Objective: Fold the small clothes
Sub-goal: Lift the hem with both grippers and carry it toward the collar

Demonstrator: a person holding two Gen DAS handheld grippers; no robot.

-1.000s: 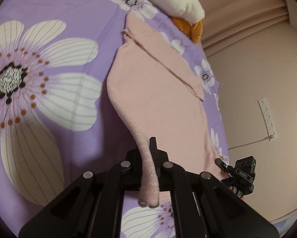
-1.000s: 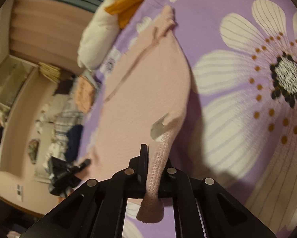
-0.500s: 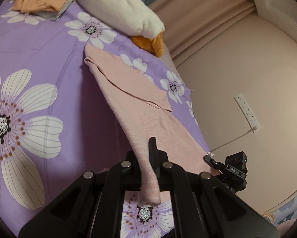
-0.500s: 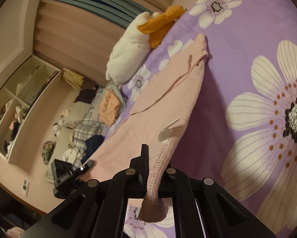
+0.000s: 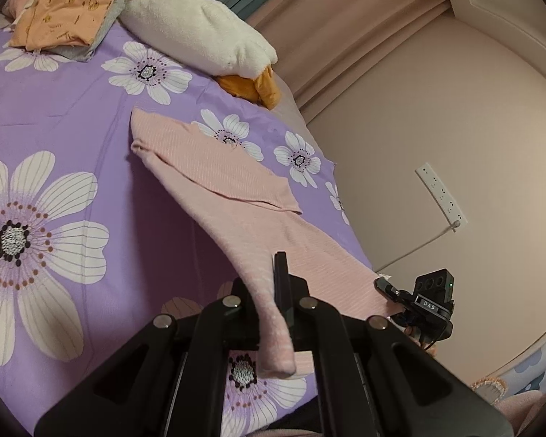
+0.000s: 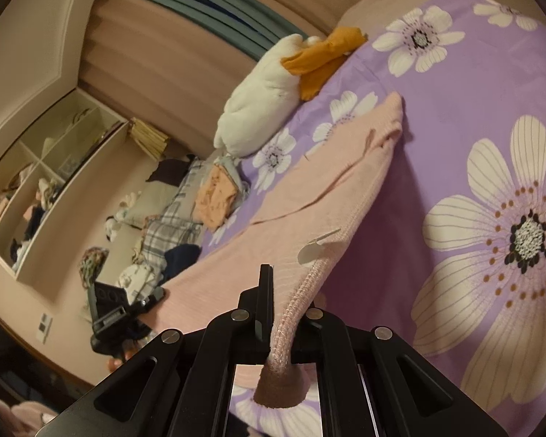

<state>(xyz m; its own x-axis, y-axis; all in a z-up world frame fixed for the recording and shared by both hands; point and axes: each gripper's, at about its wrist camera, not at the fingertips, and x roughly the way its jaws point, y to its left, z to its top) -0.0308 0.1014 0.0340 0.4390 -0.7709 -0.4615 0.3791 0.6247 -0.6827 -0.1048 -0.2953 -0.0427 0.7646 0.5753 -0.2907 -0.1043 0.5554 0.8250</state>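
A pink ribbed garment (image 5: 236,196) is stretched in the air above a purple flowered bedsheet (image 5: 54,116), its far end resting on the sheet. My left gripper (image 5: 269,291) is shut on one near corner of it. My right gripper (image 6: 284,298) is shut on the other near corner, by the stitched hem and a small white label (image 6: 313,247). The garment also shows in the right wrist view (image 6: 309,189). Each gripper shows in the other's view: the right gripper (image 5: 386,287) and the left gripper (image 6: 152,296), both pinching the cloth.
A white plush pillow (image 5: 200,32) with an orange part (image 5: 251,87) lies at the bed's head. Folded orange and grey clothes (image 5: 61,18) sit at the far left corner. A wall with a socket strip (image 5: 440,196) runs along the right. Shelves and piled clothes (image 6: 156,225) are beyond the bed.
Both grippers have lifted and pulled back with the pink garment, raising its near edge off the sheet. The views now look more level across the bed.
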